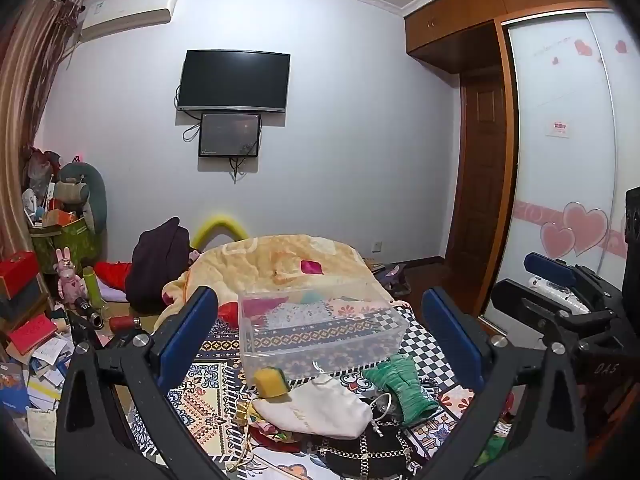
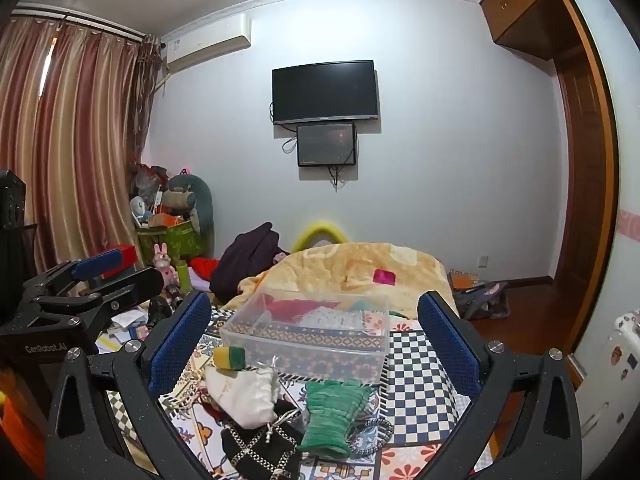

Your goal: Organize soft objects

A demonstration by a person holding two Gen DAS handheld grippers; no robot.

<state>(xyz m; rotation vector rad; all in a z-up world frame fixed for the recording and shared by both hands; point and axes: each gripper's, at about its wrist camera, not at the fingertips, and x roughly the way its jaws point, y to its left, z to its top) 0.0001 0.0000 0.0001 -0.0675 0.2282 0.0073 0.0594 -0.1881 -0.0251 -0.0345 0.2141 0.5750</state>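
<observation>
A clear plastic bin stands on the patterned bedspread. In front of it lie a yellow-green sponge, a white drawstring pouch, a green ribbed cloth piece and a black chain-trimmed bag. My left gripper is open and empty above these items. My right gripper is open and empty, also hovering over them. Each gripper shows at the edge of the other's view.
A yellow blanket is heaped at the bed's far end with a dark garment beside it. Clutter, books and boxes fill the floor at left. A wardrobe and a door stand at right.
</observation>
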